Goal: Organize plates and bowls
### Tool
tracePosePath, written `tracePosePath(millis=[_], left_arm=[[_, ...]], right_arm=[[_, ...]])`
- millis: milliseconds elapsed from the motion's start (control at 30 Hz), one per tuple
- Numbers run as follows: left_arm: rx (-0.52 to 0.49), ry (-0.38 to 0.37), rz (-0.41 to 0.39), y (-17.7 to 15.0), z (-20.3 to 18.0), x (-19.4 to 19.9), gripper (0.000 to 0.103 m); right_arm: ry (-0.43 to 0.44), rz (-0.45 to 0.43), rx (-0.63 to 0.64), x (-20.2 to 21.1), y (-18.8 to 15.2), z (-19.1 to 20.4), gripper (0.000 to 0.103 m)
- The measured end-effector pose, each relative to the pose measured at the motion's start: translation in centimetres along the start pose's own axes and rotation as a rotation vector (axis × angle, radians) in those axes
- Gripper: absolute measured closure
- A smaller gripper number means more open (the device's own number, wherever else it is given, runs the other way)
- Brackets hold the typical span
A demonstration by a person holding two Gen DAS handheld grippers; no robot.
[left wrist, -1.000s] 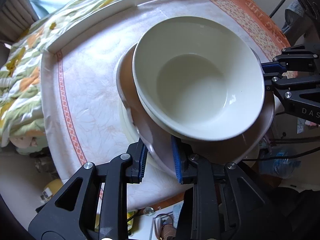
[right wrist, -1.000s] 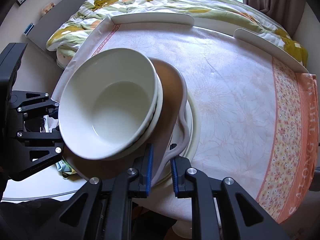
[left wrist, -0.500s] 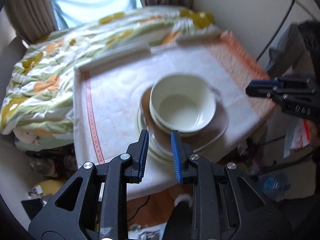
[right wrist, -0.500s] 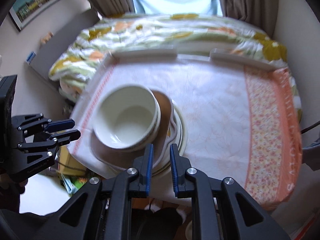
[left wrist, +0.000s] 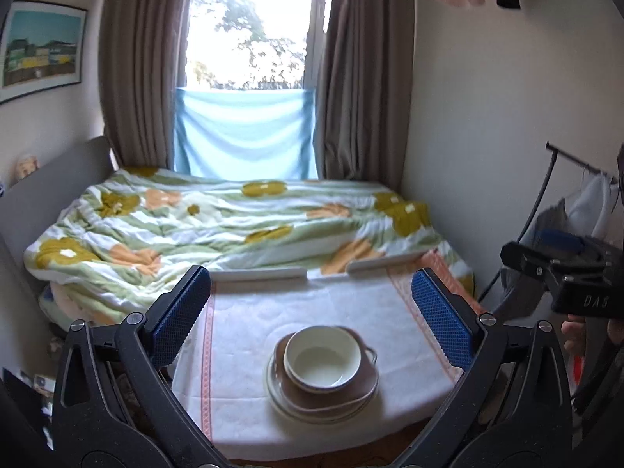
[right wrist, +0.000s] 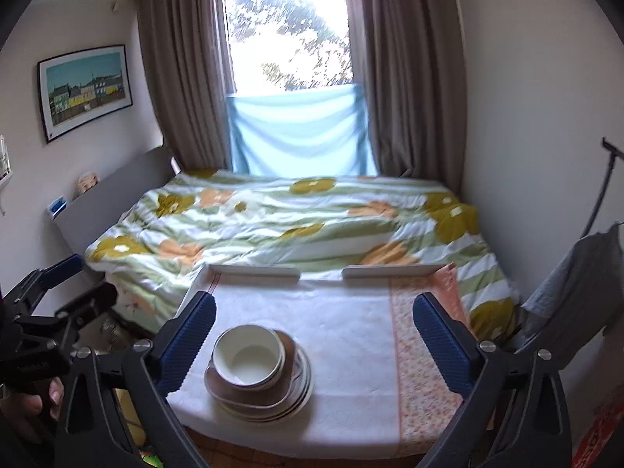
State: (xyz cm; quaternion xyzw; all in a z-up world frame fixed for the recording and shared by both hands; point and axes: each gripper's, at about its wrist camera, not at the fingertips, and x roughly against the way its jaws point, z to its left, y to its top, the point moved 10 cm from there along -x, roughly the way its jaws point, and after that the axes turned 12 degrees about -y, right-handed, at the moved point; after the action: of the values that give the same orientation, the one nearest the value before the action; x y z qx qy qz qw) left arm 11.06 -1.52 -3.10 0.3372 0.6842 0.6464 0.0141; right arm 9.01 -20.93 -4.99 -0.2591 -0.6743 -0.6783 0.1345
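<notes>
On the small table with the white and orange flowered cloth (left wrist: 241,355), near its front edge, sat the stack of dishes. At the top was a round cream bowl (left wrist: 322,360), and I could not tell if a second bowl sat under it. The bowl rested in a brown dish with little handles (left wrist: 362,384), and that dish lay on flat white plates (left wrist: 280,397). My left gripper (left wrist: 312,312) hung in the air above the table, well apart from the stack. Its blue pads (left wrist: 440,319) were opening wide, and nothing was between them. My right gripper (right wrist: 314,329) also hung high over the table, and its jaws were opening wide too, with nothing between them. In the right view I saw a hand (right wrist: 27,409) at the lower left corner, holding the other tool. Behind the table lay a bed with a green, yellow and orange flower blanket (right wrist: 273,226). Past it hung brown curtains (right wrist: 175,78) beside a bright window (right wrist: 288,35).
</notes>
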Motion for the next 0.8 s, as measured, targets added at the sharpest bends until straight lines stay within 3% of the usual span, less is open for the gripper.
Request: tracePosePath(millis=[300, 800], left_arm=[[-0.012, 0.067, -0.091, -0.3, -0.6, 2.4, 0.0], [-0.005, 0.109, -0.116, -0.9, -1.0, 3.2, 0.0]], right_arm=[[-0.075, -0.102, -0.007, 1.8, 0.1, -1.2, 0.001], [-0.069, -0.141, -0.008, 2.5, 0.0, -1.0, 0.001]])
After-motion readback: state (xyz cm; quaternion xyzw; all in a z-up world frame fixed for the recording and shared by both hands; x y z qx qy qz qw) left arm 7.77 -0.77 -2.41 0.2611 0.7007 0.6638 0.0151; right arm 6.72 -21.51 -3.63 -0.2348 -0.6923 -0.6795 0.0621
